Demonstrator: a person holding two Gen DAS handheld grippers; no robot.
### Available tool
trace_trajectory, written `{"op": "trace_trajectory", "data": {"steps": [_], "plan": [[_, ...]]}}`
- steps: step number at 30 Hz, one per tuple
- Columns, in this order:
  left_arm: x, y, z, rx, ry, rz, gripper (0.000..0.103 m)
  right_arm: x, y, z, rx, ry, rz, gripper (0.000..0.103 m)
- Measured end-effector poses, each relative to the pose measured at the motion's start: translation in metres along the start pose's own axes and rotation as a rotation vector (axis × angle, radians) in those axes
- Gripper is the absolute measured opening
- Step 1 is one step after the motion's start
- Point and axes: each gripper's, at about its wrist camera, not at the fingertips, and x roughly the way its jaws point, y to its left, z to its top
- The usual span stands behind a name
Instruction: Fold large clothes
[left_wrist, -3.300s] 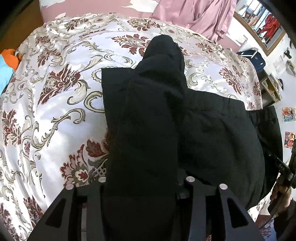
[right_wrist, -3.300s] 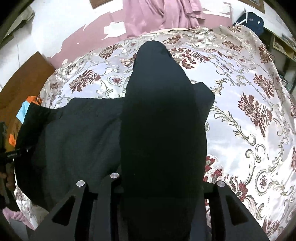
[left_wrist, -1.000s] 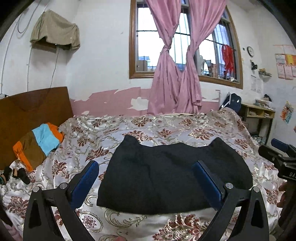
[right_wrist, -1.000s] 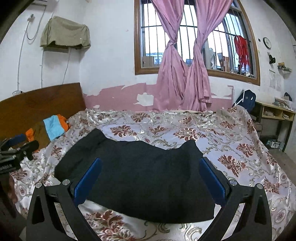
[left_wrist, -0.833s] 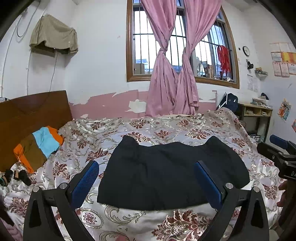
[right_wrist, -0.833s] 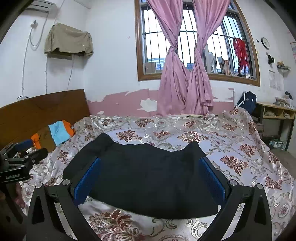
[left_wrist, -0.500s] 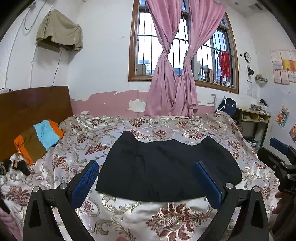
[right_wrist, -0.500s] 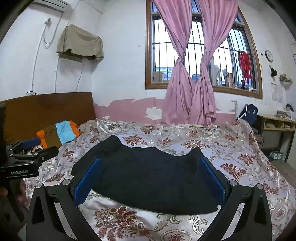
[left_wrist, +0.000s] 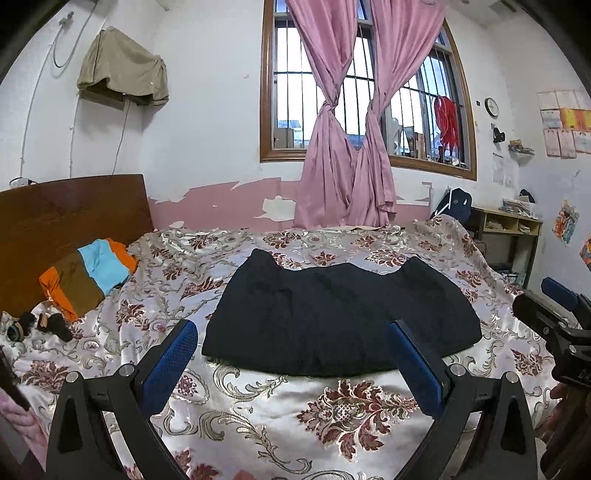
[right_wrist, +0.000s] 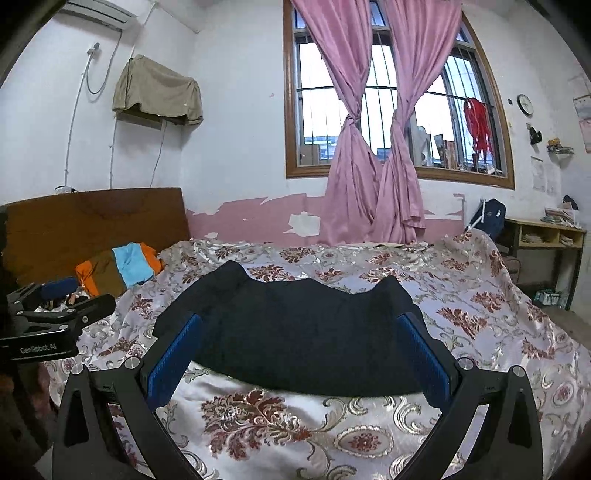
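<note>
A black garment (left_wrist: 340, 314) lies folded flat on the floral bedspread (left_wrist: 258, 413), also seen in the right wrist view (right_wrist: 303, 332). My left gripper (left_wrist: 291, 363) is open and empty, held back from the garment's near edge. My right gripper (right_wrist: 297, 360) is open and empty, also short of the near edge. The right gripper shows at the right edge of the left wrist view (left_wrist: 554, 317), and the left gripper shows at the left edge of the right wrist view (right_wrist: 55, 317).
A folded orange, brown and blue cloth (left_wrist: 88, 273) lies by the wooden headboard (left_wrist: 66, 218). Small dark items (left_wrist: 40, 326) lie at the bed's left. A desk (left_wrist: 509, 236) and a backpack (left_wrist: 454, 206) stand at the right. Pink curtains (left_wrist: 347, 147) hang at the window.
Both grippers have let go of the garment and pulled back and up from the bed. The garment now lies folded. Over the last second both views have drawn slightly further away.
</note>
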Motion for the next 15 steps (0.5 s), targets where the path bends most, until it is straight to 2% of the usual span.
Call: {"op": "trace_trajectory", "data": {"steps": [6, 15], "plan": [[-0.009, 0.001, -0.015, -0.024, -0.034, -0.003, 0.103, -0.011, -0.004, -0.014, 0.035, -0.028, 0.033, 0.102], [-0.013, -0.002, -0.045, -0.017, -0.005, -0.045, 0.103, -0.015, -0.005, -0.044, 0.013, -0.006, 0.027, 0.102]]}}
